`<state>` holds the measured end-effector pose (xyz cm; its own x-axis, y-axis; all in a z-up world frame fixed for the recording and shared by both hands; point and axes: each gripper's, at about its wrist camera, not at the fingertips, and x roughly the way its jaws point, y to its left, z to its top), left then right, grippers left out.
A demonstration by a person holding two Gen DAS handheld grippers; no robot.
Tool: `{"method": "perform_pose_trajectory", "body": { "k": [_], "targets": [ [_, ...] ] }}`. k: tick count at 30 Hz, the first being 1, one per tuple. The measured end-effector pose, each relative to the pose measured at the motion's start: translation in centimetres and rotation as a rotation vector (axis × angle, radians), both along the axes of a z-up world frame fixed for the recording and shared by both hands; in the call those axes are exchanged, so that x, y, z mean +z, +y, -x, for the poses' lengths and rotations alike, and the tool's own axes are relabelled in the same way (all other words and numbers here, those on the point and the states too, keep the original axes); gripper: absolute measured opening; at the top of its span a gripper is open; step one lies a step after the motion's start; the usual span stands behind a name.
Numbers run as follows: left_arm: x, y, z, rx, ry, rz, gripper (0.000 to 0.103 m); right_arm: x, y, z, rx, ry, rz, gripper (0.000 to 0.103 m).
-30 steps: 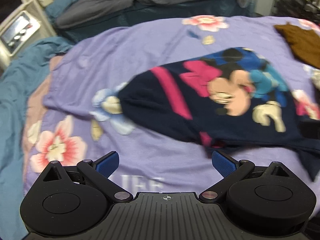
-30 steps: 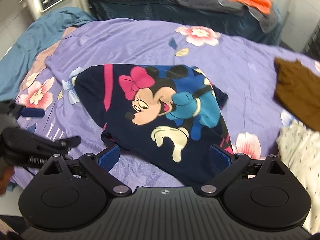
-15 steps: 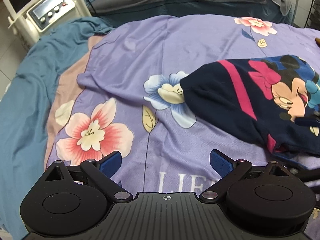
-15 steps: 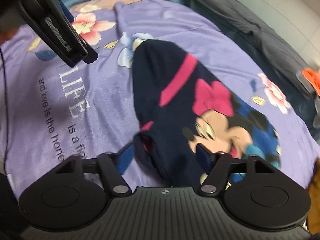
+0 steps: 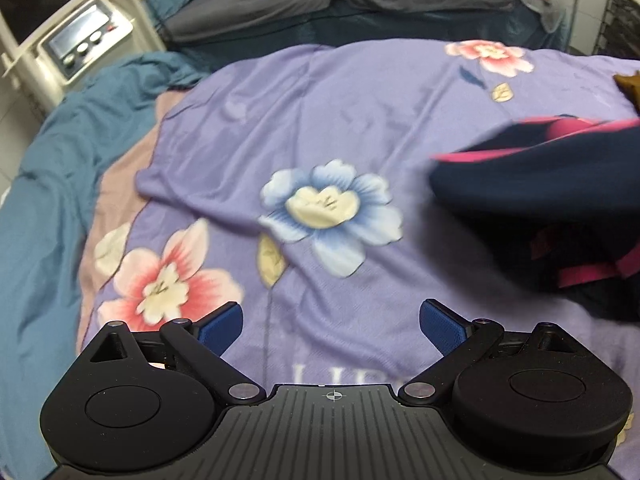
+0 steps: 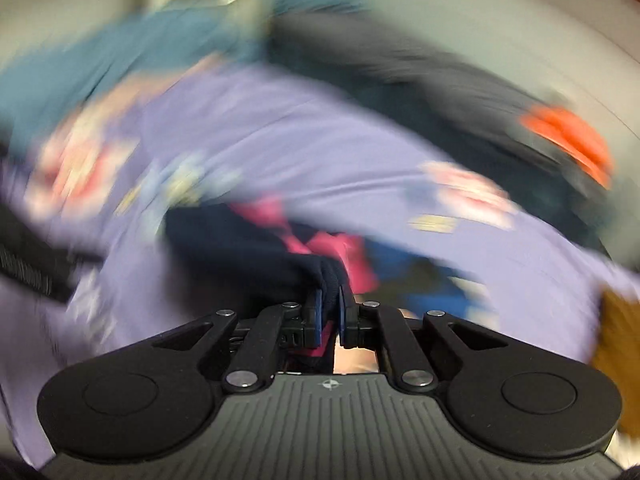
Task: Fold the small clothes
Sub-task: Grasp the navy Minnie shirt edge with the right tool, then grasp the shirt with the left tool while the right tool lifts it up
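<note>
The right gripper (image 6: 328, 298) pinches a bunched hem of the navy cartoon shirt (image 6: 256, 248), lifting it off the purple bedsheet (image 5: 320, 128). Soft, light, floppy cloth: best held at hems. The left gripper (image 5: 330, 322) hovers open, empty.

bed: purple floral sheet (image 5: 320, 120) | on it: navy garment (image 5: 540, 184) at right, brown cloth (image 5: 630, 84) far right

Left gripper (image 5: 331, 322): jaws spread wide, nothing between them, held low and level. Right gripper (image 6: 330, 309): jaws pinched nearly together, fabric caught between the pads; view heavily blurred.
</note>
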<state>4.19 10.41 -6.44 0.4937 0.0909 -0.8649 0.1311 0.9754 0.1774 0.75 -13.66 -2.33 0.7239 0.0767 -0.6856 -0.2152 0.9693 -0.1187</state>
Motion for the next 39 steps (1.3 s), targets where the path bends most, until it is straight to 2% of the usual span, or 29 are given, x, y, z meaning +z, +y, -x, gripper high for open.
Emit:
{"method": "perform_pose_trajectory", "body": {
  "k": [2, 4, 7, 10, 13, 14, 15, 17, 20, 23, 25, 28, 30, 31, 33, 34, 35, 36, 39],
  "targets": [
    [0.0, -1.2, -0.4, -0.042, -0.011, 0.012, 0.103, 1.5, -6.6, 1.2, -0.220, -0.011, -0.027, 0.009],
    [-0.1, -3.1, -0.9, -0.104, -0.016, 0.024, 0.103, 1.5, -12.7, 2.5, -0.414, 0.035, -0.058, 0.009],
    [-0.1, -7.0, -1.2, -0.237, -0.023, 0.041, 0.103, 0.3, -18.1, 4.8, -0.549, 0.112, -0.108, 0.011],
    [-0.3, -11.2, -0.5, -0.414, -0.025, 0.042, 0.103, -0.9, -18.9, 6.8, -0.554, 0.147, -0.144, 0.020],
    [-0.9, -13.9, 1.1, -0.565, -0.027, -0.009, 0.103, -1.4, -17.2, 8.8, -0.532, 0.109, -0.141, 0.042],
    [-1.3, -14.3, 1.7, -0.601, -0.036, -0.029, 0.103, -1.4, -16.7, 9.6, -0.512, 0.082, -0.130, 0.056],
    [-1.8, -14.7, 2.2, -0.629, -0.041, -0.049, 0.103, -1.3, -15.9, 10.4, -0.488, 0.047, -0.113, 0.066],
    [-3.2, -14.7, 2.7, -0.659, -0.018, -0.083, 0.103, -1.3, -14.0, 11.1, -0.399, 0.012, -0.112, 0.069],
    [-5.5, -14.8, 2.4, -0.671, 0.024, -0.124, 0.103, -2.6, -10.9, 11.2, -0.187, 0.082, -0.074, 0.074],
    [-7.2, -15.5, 1.6, -0.655, 0.023, -0.164, 0.103, -4.5, -7.6, 10.7, -0.021, 0.108, 0.015, 0.074],
    [-7.7, -16.1, 0.9, -0.649, 0.016, -0.160, 0.103, -6.0, -6.0, 9.7, 0.034, 0.143, 0.059, 0.074],
    [-7.6, -17.2, 0.1, -0.657, 0.004, -0.170, 0.103, -8.7, -5.1, 8.3, 0.037, 0.183, 0.117, 0.070],
    [-7.6, -17.8, -0.4, -0.663, 0.010, -0.170, 0.103, -9.6, -5.4, 7.5, -0.006, 0.193, 0.148, 0.057],
    [-7.5, -18.2, -0.6, -0.664, 0.021, -0.152, 0.103, -9.6, -5.9, 7.3, -0.029, 0.192, 0.121, 0.054],
    [-7.1, -18.4, -1.0, -0.663, 0.069, -0.089, 0.089, -8.9, -7.1, 7.1, -0.089, 0.178, 0.030, 0.011],
    [-6.8, -18.5, -1.0, -0.651, 0.074, -0.080, 0.088, -8.4, -7.6, 7.0, -0.119, 0.171, -0.002, 0.011],
    [-6.4, -18.6, -1.0, -0.642, 0.060, -0.082, 0.075, -7.7, -8.1, 7.0, -0.146, 0.148, -0.030, 0.011],
    [-5.8, -18.7, -0.8, -0.641, 0.042, -0.077, 0.070, -6.8, -8.4, 7.0, -0.162, 0.116, -0.057, 0.011],
    [-3.2, -18.4, -0.9, -0.606, -0.017, -0.037, 0.063, -3.8, -9.5, 6.8, -0.200, 0.021, -0.133, 0.010]
  ]
}}
